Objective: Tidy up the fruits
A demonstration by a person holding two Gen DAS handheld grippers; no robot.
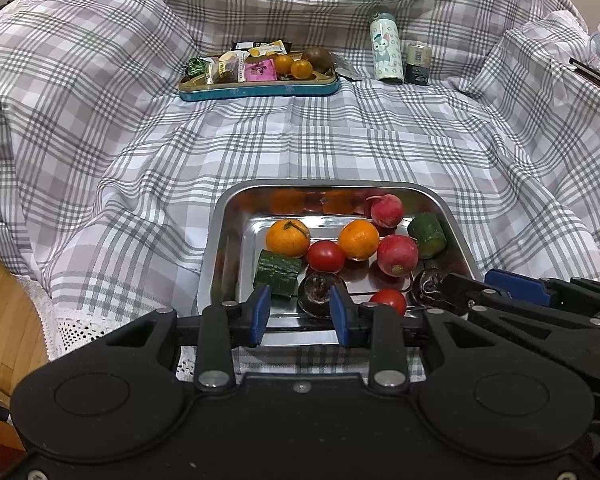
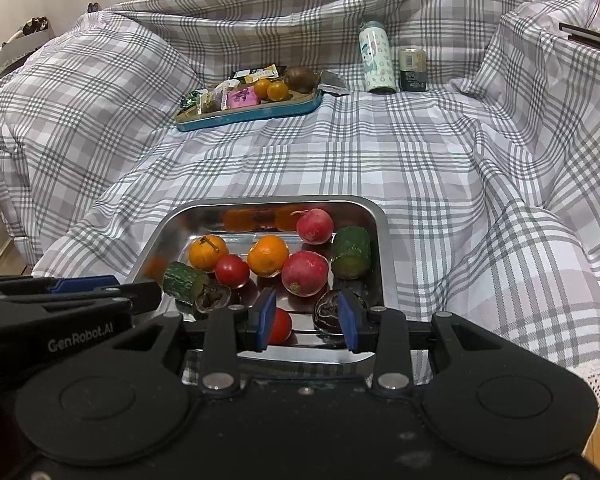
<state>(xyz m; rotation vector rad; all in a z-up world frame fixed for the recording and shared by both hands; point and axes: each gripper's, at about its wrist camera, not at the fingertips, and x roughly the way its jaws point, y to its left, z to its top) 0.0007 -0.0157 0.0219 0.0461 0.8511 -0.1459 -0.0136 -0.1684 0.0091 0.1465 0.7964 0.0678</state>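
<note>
Both the left gripper (image 1: 300,312) and right gripper (image 2: 307,320) hover over the near rim of the steel tray (image 1: 220,240), jaws at their narrowest, pinching nothing. The tray holds two oranges (image 1: 288,237), tomatoes (image 1: 325,256), radishes (image 1: 397,255), cucumber pieces (image 1: 278,274) and dark fruits (image 1: 318,290). Beyond open plaid cloth (image 1: 340,140), well apart, a blue tin (image 1: 260,90) carries snacks and small fruit.

Left hand-held gripper (image 1: 300,312) and right hand-held gripper (image 2: 307,320) side by side, angled downward — jaws at their narrowest, gripping nothing
</note>
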